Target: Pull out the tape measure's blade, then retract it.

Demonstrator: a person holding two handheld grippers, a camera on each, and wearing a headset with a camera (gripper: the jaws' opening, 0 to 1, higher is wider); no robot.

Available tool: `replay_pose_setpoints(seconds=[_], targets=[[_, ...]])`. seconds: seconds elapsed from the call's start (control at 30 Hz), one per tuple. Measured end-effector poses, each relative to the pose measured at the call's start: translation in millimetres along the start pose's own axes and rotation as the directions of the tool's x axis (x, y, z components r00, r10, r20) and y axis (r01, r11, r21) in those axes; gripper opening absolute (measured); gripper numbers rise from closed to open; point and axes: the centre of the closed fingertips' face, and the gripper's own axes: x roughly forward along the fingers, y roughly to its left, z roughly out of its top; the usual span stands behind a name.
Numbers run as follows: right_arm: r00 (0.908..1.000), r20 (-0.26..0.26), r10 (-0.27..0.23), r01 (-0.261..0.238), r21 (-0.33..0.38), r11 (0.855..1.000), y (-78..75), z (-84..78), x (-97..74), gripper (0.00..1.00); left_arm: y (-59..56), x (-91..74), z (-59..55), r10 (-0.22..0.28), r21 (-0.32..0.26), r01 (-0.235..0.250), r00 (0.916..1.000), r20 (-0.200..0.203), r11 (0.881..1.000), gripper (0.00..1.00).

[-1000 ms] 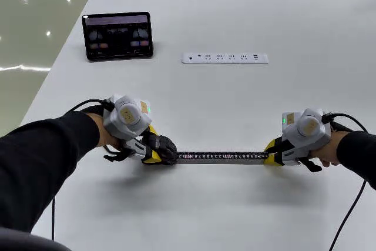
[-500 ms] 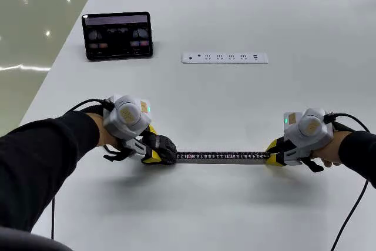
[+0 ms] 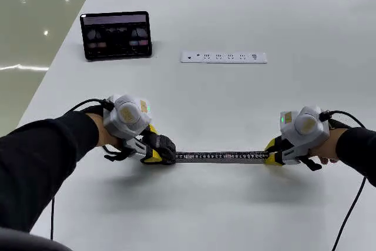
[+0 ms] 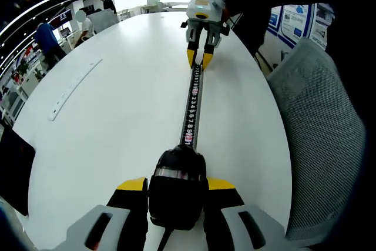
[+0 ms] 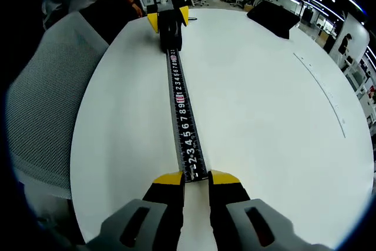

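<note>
Left gripper (image 3: 154, 156): jaws clamped on either side of the black tape measure case (image 3: 163, 148), which rests on the white table (image 3: 235, 104) at the near left.
Right gripper (image 3: 271, 156): jaws closed on the free end of the blade (image 3: 222, 157), at the near right.
Blade: drawn out, lying flat and straight on the table between the two grippers, numbered face up.
Tablet (image 3: 116, 34): propped upright, far left, screen lit.
Power strip (image 3: 223, 57): white, flat, far centre, well apart from the blade.
</note>
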Motion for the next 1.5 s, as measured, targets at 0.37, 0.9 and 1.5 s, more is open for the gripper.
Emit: replay_pose_setpoints(seconds=[0.37,0.9,1.5], targets=[[0.9971,0.047,-0.06,0.055,0.107,0.993,4.8,2.1,-7.0,0.22,14.4,-18.1,-20.5,0.096,-0.129,-0.093,0.9953,0.015,0.987,0.47],[0.9529,0.142,-0.268,0.219,0.289,0.932,28.4,-23.8,-56.6,0.52,-5.2,-81.9,-45.8,0.337,-0.436,-0.226,0.9209,0.196,0.871,1.0],[0.8567,0.177,-0.484,0.359,0.468,0.807,86.6,-62.9,-133.1,0.88,-49.8,-152.2,-92.4,0.541,-0.61,-0.315,0.8099,0.227,0.727,1.0]])
